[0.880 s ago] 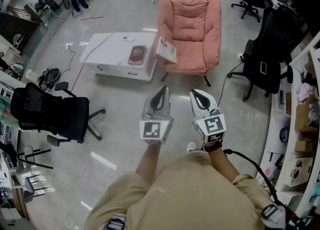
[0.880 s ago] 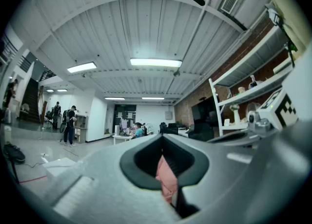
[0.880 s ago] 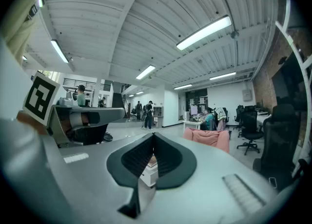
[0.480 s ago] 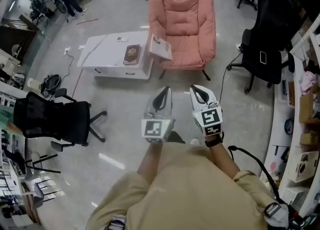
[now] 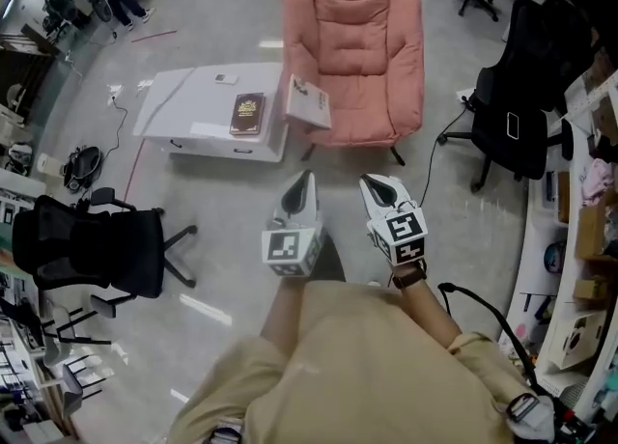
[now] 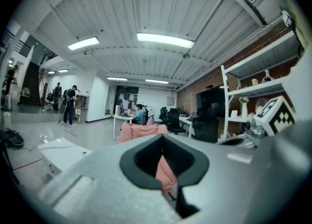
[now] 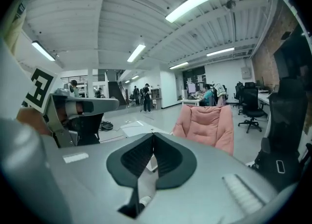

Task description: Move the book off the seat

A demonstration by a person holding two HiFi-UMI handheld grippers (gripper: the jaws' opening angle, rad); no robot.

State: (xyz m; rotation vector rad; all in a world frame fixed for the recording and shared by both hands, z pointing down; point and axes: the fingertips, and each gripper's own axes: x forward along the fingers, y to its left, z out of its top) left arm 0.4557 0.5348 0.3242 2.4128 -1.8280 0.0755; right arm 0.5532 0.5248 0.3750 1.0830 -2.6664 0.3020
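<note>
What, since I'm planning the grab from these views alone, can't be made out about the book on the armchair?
- Head view: the pale book at the pink armchair's left edge is too small to read, or to tell whether it rests on seat or armrest.
- Left gripper view: the shut left gripper's own body hides the seat and the book.
- Right gripper view: the shut right gripper blocks the book likewise.

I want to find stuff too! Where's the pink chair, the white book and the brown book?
pink chair (image 5: 362, 99), head view, on its seat cushion.
white book (image 5: 307, 102), head view, middle of its cover.
brown book (image 5: 247, 114), head view, middle of its cover.
</note>
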